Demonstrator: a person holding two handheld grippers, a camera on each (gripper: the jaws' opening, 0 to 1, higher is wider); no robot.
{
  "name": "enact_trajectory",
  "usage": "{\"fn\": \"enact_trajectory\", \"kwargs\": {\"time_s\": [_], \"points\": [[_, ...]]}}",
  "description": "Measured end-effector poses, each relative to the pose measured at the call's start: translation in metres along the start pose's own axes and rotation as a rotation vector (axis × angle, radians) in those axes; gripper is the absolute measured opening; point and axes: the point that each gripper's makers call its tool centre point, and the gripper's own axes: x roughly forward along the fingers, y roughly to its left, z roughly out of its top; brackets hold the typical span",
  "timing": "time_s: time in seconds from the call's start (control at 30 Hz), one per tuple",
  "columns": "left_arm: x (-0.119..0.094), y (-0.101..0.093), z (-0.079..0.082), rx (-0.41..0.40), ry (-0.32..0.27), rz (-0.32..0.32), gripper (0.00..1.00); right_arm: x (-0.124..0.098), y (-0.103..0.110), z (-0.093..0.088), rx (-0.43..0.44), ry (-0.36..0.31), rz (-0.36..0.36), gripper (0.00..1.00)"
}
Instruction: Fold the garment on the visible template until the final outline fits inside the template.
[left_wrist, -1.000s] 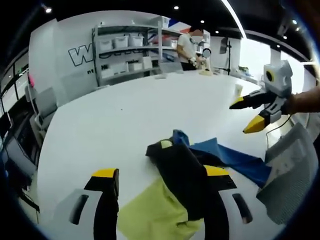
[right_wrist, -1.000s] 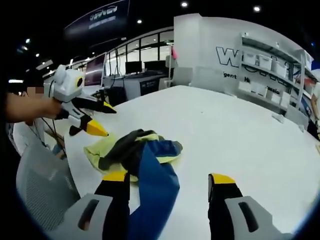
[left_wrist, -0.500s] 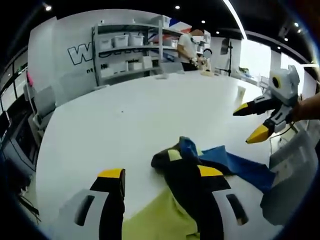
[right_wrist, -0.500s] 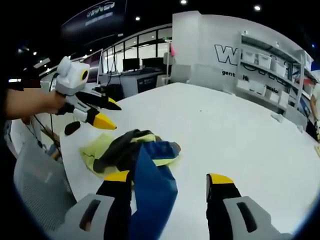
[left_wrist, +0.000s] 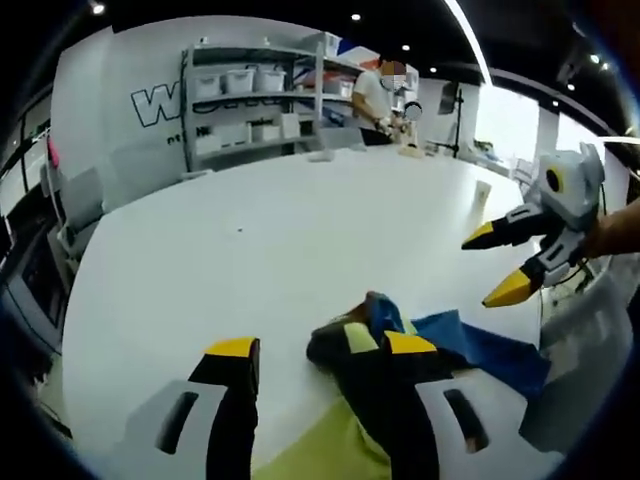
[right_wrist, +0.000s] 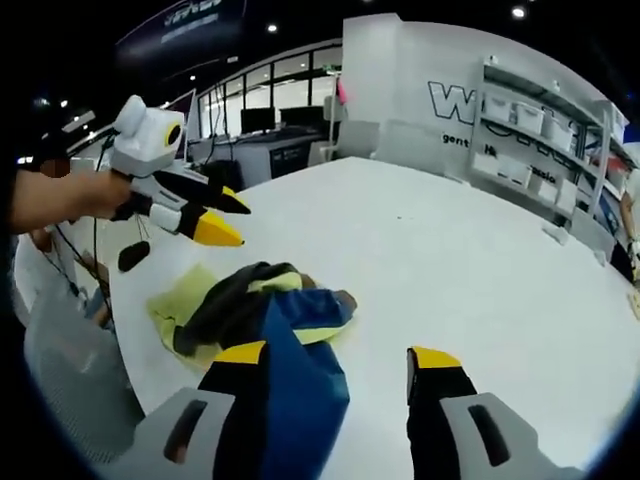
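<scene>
Above the crumpled garment (right_wrist: 265, 310), both tongs (left_wrist: 318, 350) (right_wrist: 335, 357) agape, empty.

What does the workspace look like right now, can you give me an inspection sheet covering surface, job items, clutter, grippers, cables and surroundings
Surface: large white table, mostly bare.
Job's things: one garment in yellow, black and blue, bunched in a heap near the table edge, not folded flat; no template outline seen.
Clutter: small items at the far end of the table, too small to identify.
Grippers: left gripper and right gripper both open, above the garment; whether cloth is caught, cannot tell.
Cables: dark cable hanging under the left gripper in the right gripper view.
Surroundings: shelving unit with white bins, wall lettering, a person standing at the far end, grey chair beside the table.
</scene>
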Motion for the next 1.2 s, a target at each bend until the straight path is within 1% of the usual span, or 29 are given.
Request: {"fn": "enact_trajectory", "kwargs": {"time_s": [0.1,0.3,0.4,0.5,0.6,0.73,0.8,0.93,1.07,1.2], "points": [[0.006,0.001,0.000,-0.026,0.011,-0.005,0.44,0.003,0.000,-0.001,0.002,0.004,0.001,0.51],[0.018,-0.001,-0.004,-0.065,0.040,-0.024,0.45,0.007,0.000,-0.002,0.012,0.009,0.002,0.49],[0.021,-0.002,-0.005,-0.074,0.052,-0.034,0.44,0.010,-0.001,0.000,0.024,0.006,0.006,0.48],[0.026,-0.001,-0.007,-0.073,0.079,-0.039,0.43,0.013,-0.002,0.002,0.036,0.000,0.004,0.47],[0.030,0.002,-0.009,-0.078,0.094,-0.038,0.43,0.018,-0.003,0.004,0.048,0.000,0.002,0.46],[0.036,0.007,-0.014,-0.129,0.114,-0.042,0.41,0.024,-0.003,0.006,0.066,0.002,0.006,0.43],[0.039,0.009,-0.018,-0.138,0.128,-0.041,0.41,0.027,-0.003,0.008,0.075,0.001,0.009,0.42],[0.041,0.009,-0.025,-0.163,0.155,-0.055,0.41,0.032,-0.001,0.011,0.093,0.004,0.021,0.39],[0.042,0.010,-0.027,-0.191,0.164,-0.062,0.39,0.039,0.002,0.013,0.107,0.009,0.035,0.37],[0.045,0.010,-0.030,-0.216,0.178,-0.077,0.41,0.047,0.007,0.013,0.140,0.019,0.056,0.33]]}}
